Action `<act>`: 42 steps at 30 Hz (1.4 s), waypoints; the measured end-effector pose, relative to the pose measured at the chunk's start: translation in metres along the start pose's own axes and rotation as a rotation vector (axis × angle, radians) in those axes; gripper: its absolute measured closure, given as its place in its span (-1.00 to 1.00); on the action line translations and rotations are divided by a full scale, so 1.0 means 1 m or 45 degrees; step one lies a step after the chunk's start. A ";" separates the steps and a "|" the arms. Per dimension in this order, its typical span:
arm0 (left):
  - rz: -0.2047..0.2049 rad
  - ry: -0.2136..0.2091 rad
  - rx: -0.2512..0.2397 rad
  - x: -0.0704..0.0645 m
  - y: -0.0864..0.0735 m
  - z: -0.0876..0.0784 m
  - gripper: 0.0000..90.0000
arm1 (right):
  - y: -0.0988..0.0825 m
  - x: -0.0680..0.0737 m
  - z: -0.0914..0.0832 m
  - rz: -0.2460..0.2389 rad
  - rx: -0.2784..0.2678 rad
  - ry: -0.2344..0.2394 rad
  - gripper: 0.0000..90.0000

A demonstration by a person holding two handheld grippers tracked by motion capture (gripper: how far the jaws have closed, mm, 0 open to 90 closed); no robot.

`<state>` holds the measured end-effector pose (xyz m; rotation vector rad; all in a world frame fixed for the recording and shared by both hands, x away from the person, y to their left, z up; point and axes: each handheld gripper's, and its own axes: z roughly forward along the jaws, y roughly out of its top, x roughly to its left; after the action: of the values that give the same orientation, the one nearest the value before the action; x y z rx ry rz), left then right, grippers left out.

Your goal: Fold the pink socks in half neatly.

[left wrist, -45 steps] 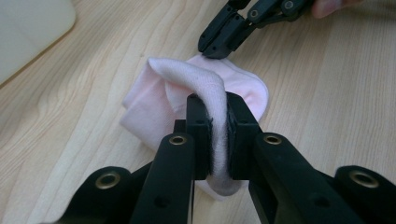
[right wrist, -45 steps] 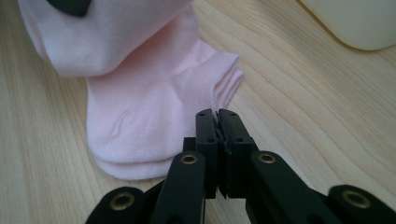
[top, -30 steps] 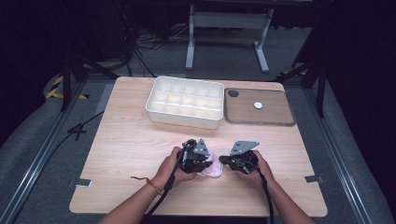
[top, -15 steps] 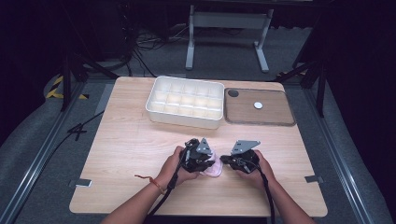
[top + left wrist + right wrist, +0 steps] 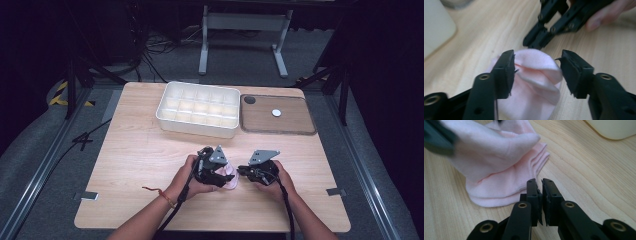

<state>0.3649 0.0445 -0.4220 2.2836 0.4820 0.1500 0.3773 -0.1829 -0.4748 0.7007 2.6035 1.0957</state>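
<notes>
One pink sock (image 5: 229, 176) we log at the lower centre of the high view, folded on the table (image 5: 135, 150), left gripper (image 5: 537, 66) jaws just opening astride it, pads clear, right gripper (image 5: 541, 188) closed, empty, just beside it.

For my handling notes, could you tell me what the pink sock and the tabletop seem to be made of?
Pink sock: a soft, matte knit fabric, likely cotton blend; fine ribbing shows, and it folds limply in layers. Tabletop: pale wood or a wood-look laminate, smooth with a slight sheen; long grain lines run across it, though I cannot tell which.
</notes>
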 end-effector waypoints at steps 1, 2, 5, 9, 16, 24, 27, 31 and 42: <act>0.000 0.000 0.000 0.000 0.000 0.000 0.00 | 0.000 0.000 0.000 0.000 0.000 0.000 0.88; 0.010 0.002 -0.014 0.001 0.001 -0.007 0.00 | 0.000 0.001 0.001 -0.007 0.005 -0.002 0.88; 0.037 -0.002 -0.048 0.005 -0.003 -0.031 0.21 | 0.000 0.001 0.001 -0.015 0.014 -0.002 0.87; 0.049 0.026 0.007 0.008 -0.015 -0.033 0.38 | 0.000 0.000 -0.001 -0.011 0.009 -0.012 0.87; 0.045 0.014 0.112 0.008 -0.044 -0.007 0.43 | 0.005 -0.005 -0.018 0.003 -0.061 -0.067 0.87; 0.062 0.026 0.140 0.003 -0.047 0.004 0.39 | 0.017 0.007 -0.031 -0.030 -0.165 -0.032 0.86; 0.082 0.036 0.171 0.001 -0.052 0.010 0.36 | 0.018 0.015 -0.022 -0.075 -0.121 -0.008 0.86; 0.083 0.044 0.175 -0.001 -0.053 0.010 0.32 | 0.014 0.017 -0.010 -0.083 -0.056 0.006 0.86; 0.029 0.035 0.134 0.001 -0.057 0.010 0.39 | 0.008 0.014 0.001 -0.043 -0.012 0.013 0.87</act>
<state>0.3518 0.0740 -0.4705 2.3934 0.4885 0.1710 0.3684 -0.1706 -0.4705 0.6478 2.6076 1.1036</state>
